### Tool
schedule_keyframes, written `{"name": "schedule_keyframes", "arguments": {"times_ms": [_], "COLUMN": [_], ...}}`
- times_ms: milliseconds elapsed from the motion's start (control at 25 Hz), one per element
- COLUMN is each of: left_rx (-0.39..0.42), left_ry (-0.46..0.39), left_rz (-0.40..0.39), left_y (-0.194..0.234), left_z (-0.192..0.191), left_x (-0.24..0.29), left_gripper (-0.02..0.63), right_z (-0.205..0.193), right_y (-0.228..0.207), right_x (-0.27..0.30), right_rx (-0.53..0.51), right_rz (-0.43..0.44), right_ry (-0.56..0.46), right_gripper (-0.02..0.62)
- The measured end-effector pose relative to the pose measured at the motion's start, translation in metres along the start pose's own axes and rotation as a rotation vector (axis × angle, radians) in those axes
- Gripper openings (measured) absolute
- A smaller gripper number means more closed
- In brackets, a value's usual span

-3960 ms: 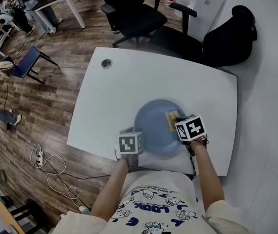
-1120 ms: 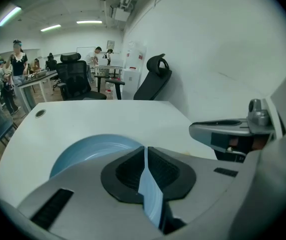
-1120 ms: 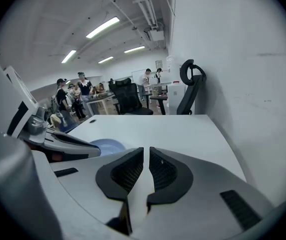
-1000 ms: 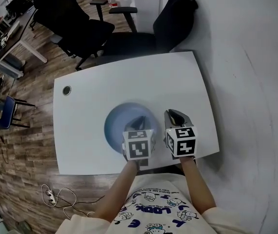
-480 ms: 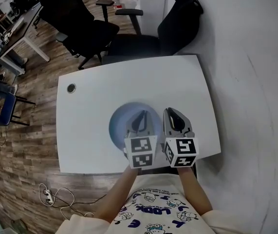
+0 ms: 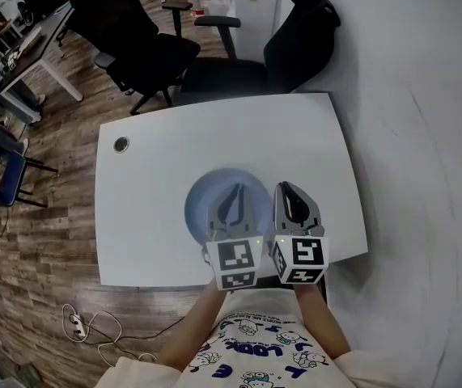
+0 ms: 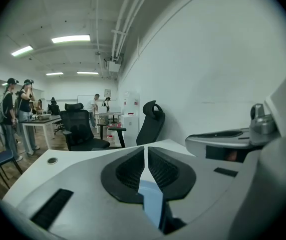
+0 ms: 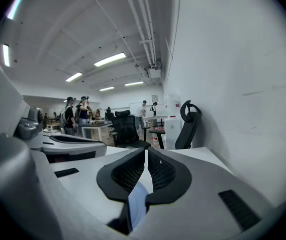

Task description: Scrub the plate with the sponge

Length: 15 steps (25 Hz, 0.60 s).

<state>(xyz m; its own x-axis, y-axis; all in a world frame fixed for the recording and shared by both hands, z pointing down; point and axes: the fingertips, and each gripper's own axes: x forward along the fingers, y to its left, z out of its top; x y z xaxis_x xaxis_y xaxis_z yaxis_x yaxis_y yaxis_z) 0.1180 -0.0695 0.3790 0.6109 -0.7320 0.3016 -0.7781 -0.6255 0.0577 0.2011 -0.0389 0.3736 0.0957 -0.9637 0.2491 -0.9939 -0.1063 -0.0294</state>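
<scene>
Head view: round blue plate (image 6: 201, 204) lies flat, face up, on the white table (image 6: 146, 176), toward the table's near edge. Above that edge hang the left gripper (image 6: 235, 191) and right gripper (image 6: 289, 189), side by side, each with jaws pressed together, pinching nothing.

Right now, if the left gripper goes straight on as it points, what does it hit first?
Probably the white table beyond the blue plate. The left gripper, shut and empty, aims slightly downward; if it clears the far edge, the black chair comes next. Depth is unclear.
</scene>
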Motion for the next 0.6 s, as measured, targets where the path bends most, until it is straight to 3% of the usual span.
{"name": "schedule_keyframes", "arguments": {"times_ms": [600], "left_rx": [0.015], "left_ry": [0.010], "left_rz": [-0.007], "left_y": [0.0005], "left_z": [-0.0045], "left_x": [-0.0049], "left_gripper": [0.029], "right_z": [-0.0032], "right_y": [0.0048], "right_x": [-0.0072], "right_rx": [-0.011], "right_rz": [-0.016], "right_ry": [-0.005], "right_gripper": [0.037]}}
